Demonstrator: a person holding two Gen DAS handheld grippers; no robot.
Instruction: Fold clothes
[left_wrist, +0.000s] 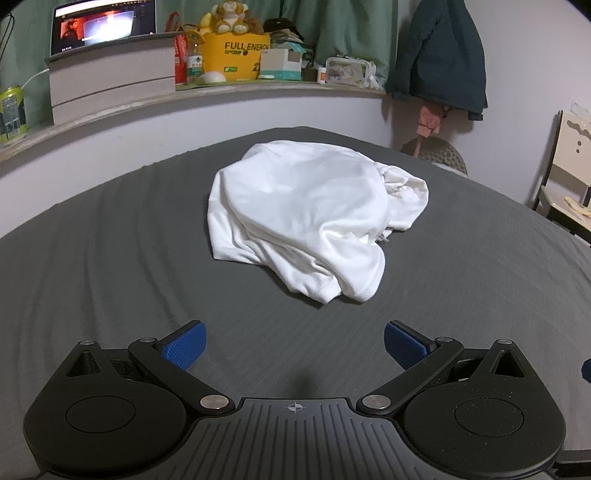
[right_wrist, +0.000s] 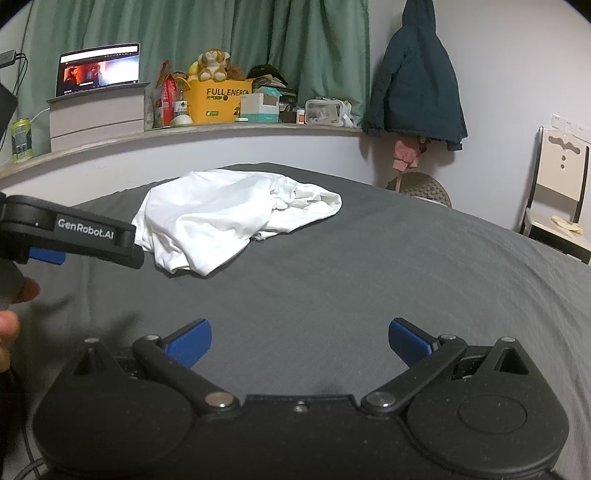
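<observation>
Ahead, a soft white garment (left_wrist: 310, 218) lies crumpled in a rounded heap on the dark grey ribbed bedsheet (left_wrist: 110, 266). Both the left gripper (left_wrist: 294, 345) and right gripper (right_wrist: 300, 341) hover with ridged blue pads spread wide, grasping nothing. Green curtains (right_wrist: 221, 33) hang behind a cluttered shelf (right_wrist: 221, 129).

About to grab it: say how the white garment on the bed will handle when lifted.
The white garment looks thin and crumpled, so probably floppy and light, draping from one pinch. Its bunched layers may lift unevenly off the grey sheet.
</observation>
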